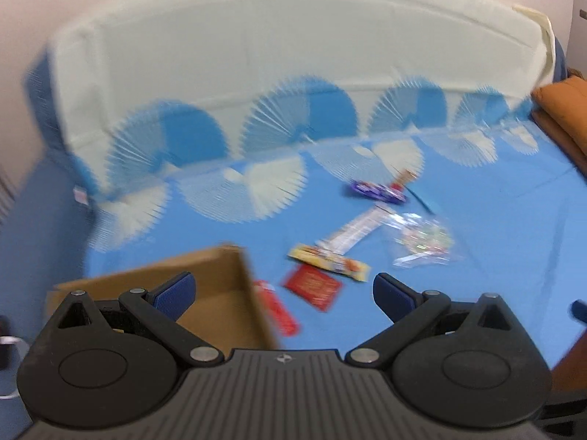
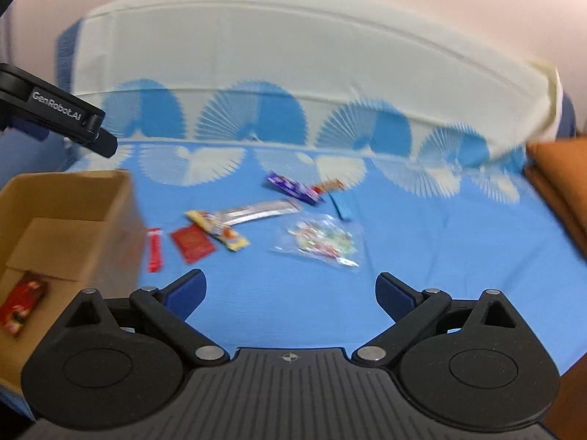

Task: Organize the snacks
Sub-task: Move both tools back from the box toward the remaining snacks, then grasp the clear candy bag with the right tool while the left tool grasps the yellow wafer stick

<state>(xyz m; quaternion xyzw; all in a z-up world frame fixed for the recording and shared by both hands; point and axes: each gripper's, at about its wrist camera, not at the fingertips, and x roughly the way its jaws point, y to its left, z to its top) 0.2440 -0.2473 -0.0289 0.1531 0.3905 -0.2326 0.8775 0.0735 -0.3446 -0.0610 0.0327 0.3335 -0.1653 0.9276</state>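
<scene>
Several snack packets lie on a blue patterned cloth: a red square packet (image 2: pixel 192 243), a yellow bar (image 2: pixel 217 229), a silver bar (image 2: pixel 262 211), a purple bar (image 2: pixel 293 185), a clear candy bag (image 2: pixel 323 242), a red stick (image 2: pixel 154 250). An open cardboard box (image 2: pixel 66 220) stands at the left with a red packet (image 2: pixel 22 302) inside. My right gripper (image 2: pixel 290 295) is open and empty above the cloth. My left gripper (image 1: pixel 284 291) is open and empty over the box's right edge (image 1: pixel 253 293); the red square packet (image 1: pixel 313 286) lies just ahead.
An orange cushion (image 2: pixel 561 179) sits at the right edge. A white sheet (image 2: pixel 293 58) covers the raised back. The other gripper's black body (image 2: pixel 55 113) shows at the upper left of the right wrist view. Bare blue cloth lies at the right front.
</scene>
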